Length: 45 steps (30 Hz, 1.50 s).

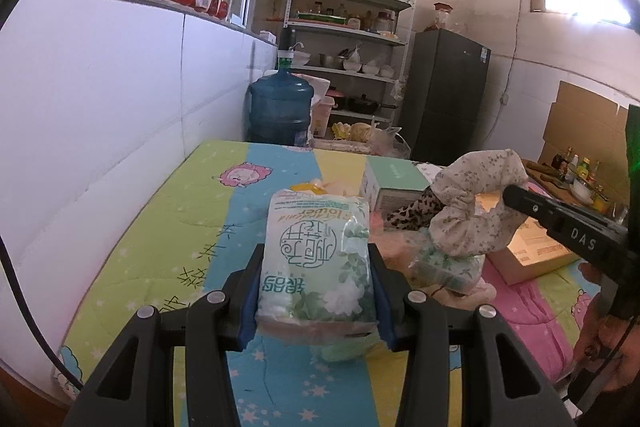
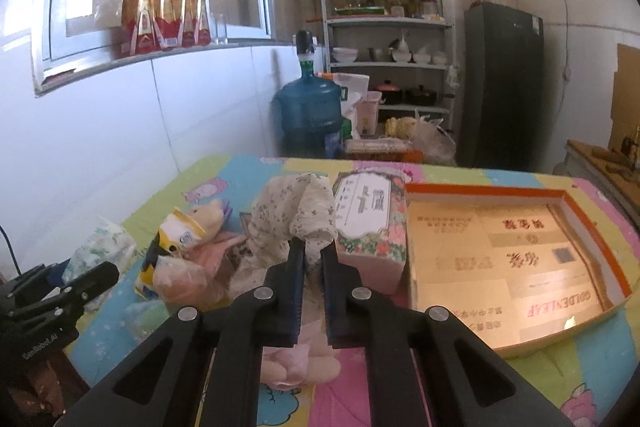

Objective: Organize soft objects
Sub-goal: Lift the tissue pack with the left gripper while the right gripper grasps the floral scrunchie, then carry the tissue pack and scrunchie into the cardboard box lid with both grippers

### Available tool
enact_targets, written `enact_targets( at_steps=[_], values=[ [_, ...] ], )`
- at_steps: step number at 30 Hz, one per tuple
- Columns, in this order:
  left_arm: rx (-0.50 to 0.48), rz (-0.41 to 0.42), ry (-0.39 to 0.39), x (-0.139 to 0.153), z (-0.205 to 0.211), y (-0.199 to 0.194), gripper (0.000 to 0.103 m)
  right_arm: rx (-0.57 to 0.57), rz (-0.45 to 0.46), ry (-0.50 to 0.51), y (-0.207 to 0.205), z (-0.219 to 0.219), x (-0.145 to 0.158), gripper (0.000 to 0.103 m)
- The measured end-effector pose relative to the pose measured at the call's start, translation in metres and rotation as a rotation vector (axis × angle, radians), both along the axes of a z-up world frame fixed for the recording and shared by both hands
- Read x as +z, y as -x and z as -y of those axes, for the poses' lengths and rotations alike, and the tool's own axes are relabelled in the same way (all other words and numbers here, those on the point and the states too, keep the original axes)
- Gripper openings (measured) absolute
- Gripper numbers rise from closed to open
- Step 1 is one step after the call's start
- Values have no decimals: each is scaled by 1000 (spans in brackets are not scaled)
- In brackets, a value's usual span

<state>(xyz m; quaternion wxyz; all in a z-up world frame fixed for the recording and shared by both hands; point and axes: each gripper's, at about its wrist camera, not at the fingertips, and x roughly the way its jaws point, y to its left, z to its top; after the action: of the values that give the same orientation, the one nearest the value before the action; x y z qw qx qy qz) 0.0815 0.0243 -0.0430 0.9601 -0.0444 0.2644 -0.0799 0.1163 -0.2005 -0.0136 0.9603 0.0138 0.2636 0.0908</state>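
Note:
My left gripper (image 1: pixel 316 267) is shut on a white and green tissue pack (image 1: pixel 316 247), held upright above the cartoon-print quilt (image 1: pixel 180 227). My right gripper (image 2: pixel 313 247) is shut on a cream cloth with a small flower print (image 2: pixel 296 215), which hangs bunched from its tips. In the left wrist view that cloth (image 1: pixel 472 203) dangles from the right gripper (image 1: pixel 512 197) at the right, above a green-patterned packet (image 1: pixel 440 263). A plush toy (image 2: pixel 192 227) and a pink plush (image 2: pixel 300 363) lie under and left of the right gripper.
An open cardboard box with an orange rim (image 2: pixel 592 227) lies on the right of the quilt, with a floral tissue box (image 2: pixel 368 227) beside it. A green box (image 1: pixel 392 179) and a leopard-print cloth (image 1: pixel 412 211) lie further back. A water jug (image 1: pixel 280 107), shelves (image 2: pixel 388 23) and a fridge (image 2: pixel 504 83) stand beyond.

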Motion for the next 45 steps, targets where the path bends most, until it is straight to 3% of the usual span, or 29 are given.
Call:
enact_targets(
  at_steps=[12,18,30,45],
  values=[
    [-17,54,-2,27,15,4,47,-2,90,-6,16,15,36,8],
    [-44,63,-23,41,46,-2,47,-28,116,-12,23,35,46,8],
    [-100,73,-14,56,121,-19,47,-112,138,-9,35,102,57,8],
    [-202,60,-48,52,238,-45,47,-234,120,-29,39,210,46,8]
  ],
)
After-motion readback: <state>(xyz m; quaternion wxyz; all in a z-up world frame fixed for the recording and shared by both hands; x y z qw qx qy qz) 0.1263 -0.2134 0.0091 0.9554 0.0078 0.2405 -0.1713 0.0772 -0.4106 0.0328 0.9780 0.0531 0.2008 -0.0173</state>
